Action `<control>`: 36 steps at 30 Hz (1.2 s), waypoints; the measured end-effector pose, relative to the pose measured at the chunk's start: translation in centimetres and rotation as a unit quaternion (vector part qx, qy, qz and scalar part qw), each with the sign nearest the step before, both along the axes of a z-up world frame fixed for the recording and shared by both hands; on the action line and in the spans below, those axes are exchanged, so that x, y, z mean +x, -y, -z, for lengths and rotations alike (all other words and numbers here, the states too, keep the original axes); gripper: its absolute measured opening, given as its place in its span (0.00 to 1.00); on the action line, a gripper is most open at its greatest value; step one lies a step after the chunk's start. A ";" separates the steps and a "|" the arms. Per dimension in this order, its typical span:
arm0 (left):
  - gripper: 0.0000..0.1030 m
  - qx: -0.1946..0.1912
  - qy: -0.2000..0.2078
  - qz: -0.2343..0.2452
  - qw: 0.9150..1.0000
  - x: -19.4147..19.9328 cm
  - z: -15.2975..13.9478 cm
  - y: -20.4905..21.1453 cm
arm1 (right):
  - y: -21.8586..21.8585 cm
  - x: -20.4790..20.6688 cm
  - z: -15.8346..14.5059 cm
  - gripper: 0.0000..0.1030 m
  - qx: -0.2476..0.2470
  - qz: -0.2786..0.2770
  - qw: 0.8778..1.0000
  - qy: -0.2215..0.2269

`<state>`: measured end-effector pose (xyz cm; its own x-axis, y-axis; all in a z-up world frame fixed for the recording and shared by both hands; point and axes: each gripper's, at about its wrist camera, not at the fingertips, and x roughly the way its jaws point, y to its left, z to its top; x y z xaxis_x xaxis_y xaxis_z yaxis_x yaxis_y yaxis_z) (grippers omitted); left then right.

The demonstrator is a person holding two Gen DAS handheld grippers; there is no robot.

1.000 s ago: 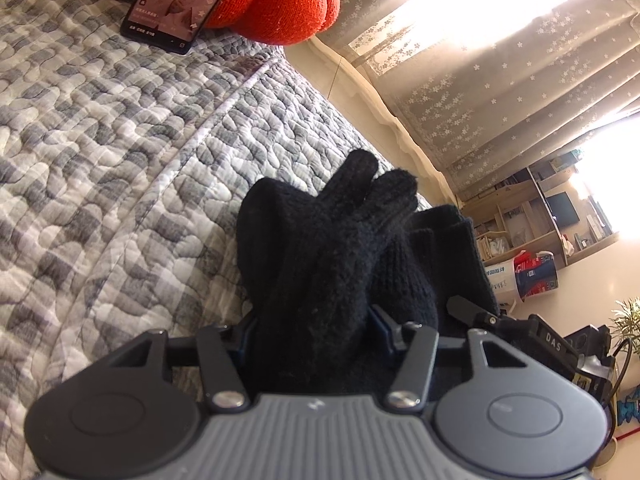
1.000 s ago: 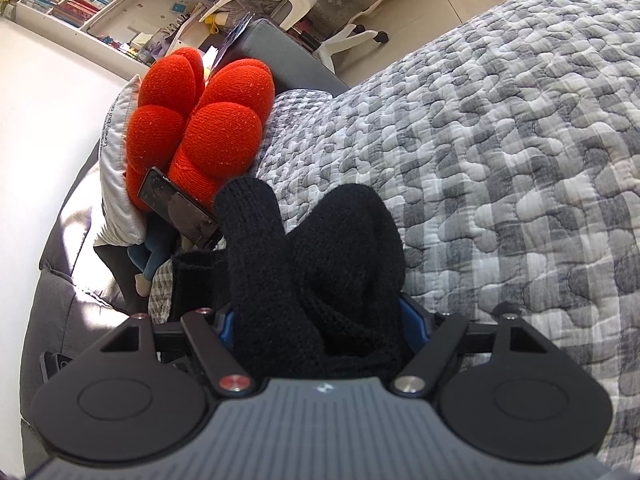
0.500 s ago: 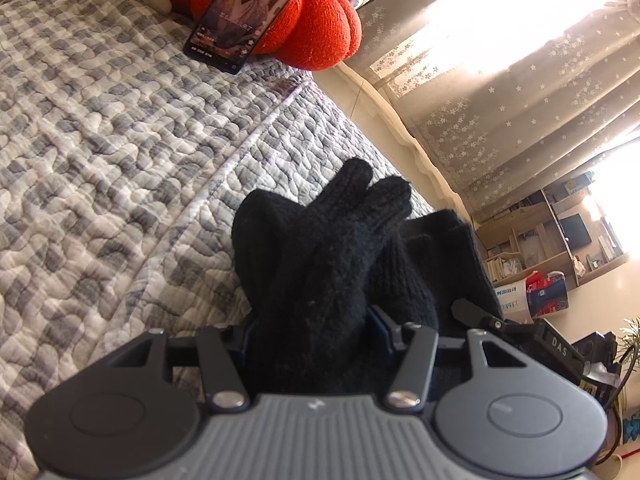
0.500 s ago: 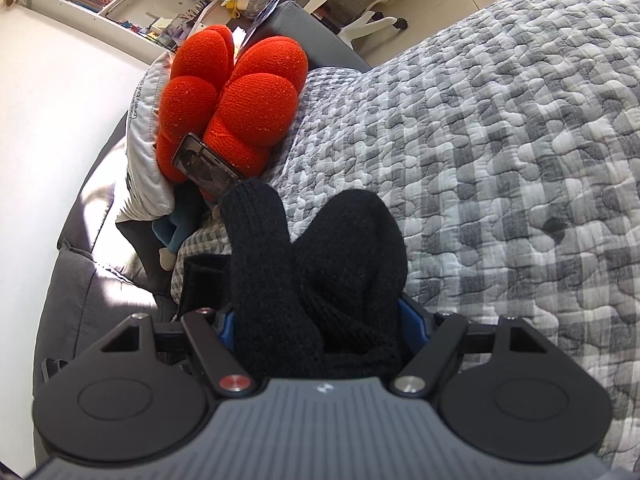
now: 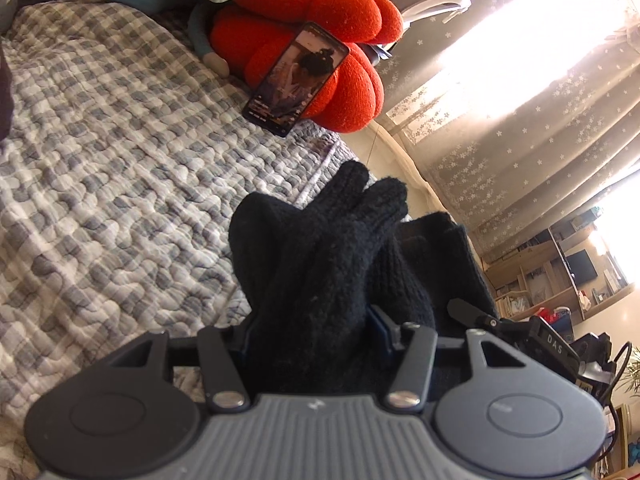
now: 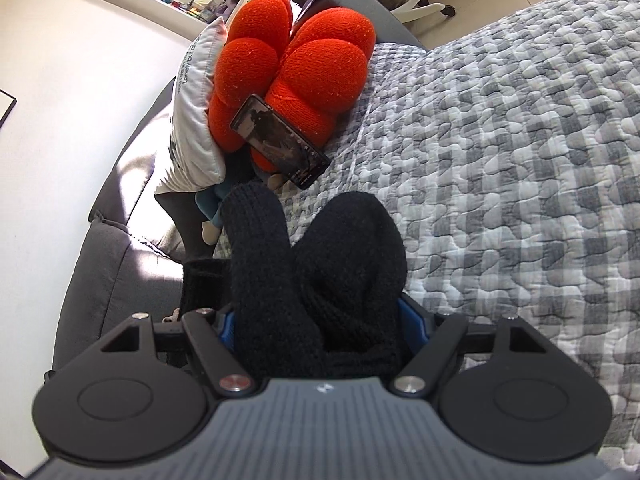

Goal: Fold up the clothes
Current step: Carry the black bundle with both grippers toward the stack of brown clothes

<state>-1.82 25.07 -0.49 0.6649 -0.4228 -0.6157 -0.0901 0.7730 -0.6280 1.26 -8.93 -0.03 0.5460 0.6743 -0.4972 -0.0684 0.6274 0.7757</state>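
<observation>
Two grippers, and each of ours seems clamped on black knitted cloth: the left gripper [image 5: 316,320] and the right gripper [image 6: 316,316] both have bunched black knit garment [image 5: 320,256] filling the gap between the jaws, lifted above the grey quilted checked bedspread [image 5: 100,184]. We judge the folding barely begun; no fold is laid flat yet.

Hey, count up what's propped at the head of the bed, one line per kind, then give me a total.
Orange-red cushion: 1
Phone: 1
Pale pillow: 1
Blue soft doll: 1
Total: 4
</observation>
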 end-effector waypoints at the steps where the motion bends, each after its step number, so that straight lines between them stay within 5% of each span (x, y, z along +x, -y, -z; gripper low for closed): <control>1: 0.52 0.001 0.004 -0.005 1.000 -0.5 -0.1 -0.5 | -0.7 0.1 0.0 0.75 0.003 -0.007 1.000 0.000; 20: 0.50 -0.019 0.057 -0.139 0.988 -12.0 -1.6 -13.1 | -16.4 1.8 -1.2 0.75 0.023 -0.161 0.987 0.006; 27: 0.50 -0.010 0.085 -0.215 0.973 -17.7 -3.5 -19.1 | -25.6 1.3 -3.5 0.75 0.024 -0.240 0.970 0.033; 36: 0.49 0.000 0.107 -0.320 0.941 -23.5 -4.5 -26.0 | -38.0 0.4 -3.9 0.75 0.036 -0.322 0.945 0.036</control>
<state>-25.36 51.12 3.99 0.8923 0.1064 -0.4386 -0.4084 0.6040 -0.6844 1.68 29.08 3.90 0.0412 0.9091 -0.4145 -0.4725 0.3833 0.7936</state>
